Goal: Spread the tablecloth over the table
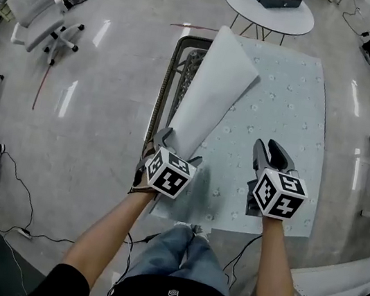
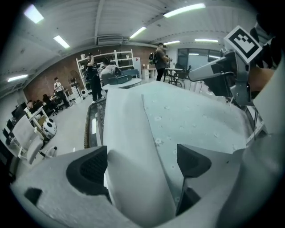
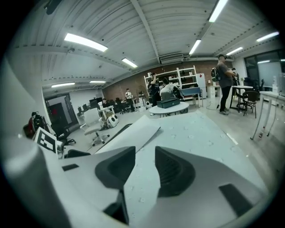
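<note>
A pale blue tablecloth (image 1: 283,104) with small flowers covers most of the table. Its left part is folded back as a long white flap (image 1: 213,85), leaving the table's dark frame (image 1: 172,71) bare on that side. My left gripper (image 1: 175,145) is at the flap's near end with its jaws wide open. The fold (image 2: 129,129) lies between the pads (image 2: 89,171) and is not pinched. My right gripper (image 1: 274,150) hovers over the flat cloth near the front edge. Its jaws (image 3: 142,169) stand a little apart and only flat cloth shows through the gap.
A round white table (image 1: 267,13) carrying a dark box stands just beyond the far end. A white office chair (image 1: 46,12) is on the floor at far left, with cables (image 1: 21,201) nearer me. Another white table edge (image 1: 346,276) is at the right. People stand by the shelves (image 2: 107,62).
</note>
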Tool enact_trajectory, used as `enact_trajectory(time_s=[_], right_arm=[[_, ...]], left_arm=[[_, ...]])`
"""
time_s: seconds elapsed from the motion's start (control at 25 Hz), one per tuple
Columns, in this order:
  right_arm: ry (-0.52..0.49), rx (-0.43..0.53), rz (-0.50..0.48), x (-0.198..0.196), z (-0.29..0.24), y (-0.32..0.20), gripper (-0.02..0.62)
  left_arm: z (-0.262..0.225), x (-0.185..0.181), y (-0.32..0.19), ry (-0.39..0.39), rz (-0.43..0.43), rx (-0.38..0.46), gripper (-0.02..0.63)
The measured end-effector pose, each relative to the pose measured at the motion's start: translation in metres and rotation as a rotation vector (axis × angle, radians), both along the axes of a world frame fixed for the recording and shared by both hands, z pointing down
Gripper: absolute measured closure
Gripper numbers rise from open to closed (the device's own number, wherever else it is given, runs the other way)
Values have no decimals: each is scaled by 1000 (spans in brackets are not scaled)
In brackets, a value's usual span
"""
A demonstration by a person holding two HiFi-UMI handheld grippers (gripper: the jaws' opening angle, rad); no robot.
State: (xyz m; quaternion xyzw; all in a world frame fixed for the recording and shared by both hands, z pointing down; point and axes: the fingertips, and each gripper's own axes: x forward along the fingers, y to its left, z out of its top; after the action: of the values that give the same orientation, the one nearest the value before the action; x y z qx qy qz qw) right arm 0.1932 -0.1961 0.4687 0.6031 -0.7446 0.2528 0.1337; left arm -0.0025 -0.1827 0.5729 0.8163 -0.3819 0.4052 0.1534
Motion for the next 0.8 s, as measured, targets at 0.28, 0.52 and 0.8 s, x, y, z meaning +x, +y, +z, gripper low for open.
enact_trajectory(time_s=[0.28,0.52,0.8], right_arm=[[-43,-54,-51,-12,35,24,456],[-58,-62,-98,-18,44,31,457],[-68,-70,-138,-21,47,33,460]], left_arm=[[20,-23,9,-131,-39,10,110],[31,-34,12,-228,-29,37,173],[28,-54,6,-288,-53,48,314]])
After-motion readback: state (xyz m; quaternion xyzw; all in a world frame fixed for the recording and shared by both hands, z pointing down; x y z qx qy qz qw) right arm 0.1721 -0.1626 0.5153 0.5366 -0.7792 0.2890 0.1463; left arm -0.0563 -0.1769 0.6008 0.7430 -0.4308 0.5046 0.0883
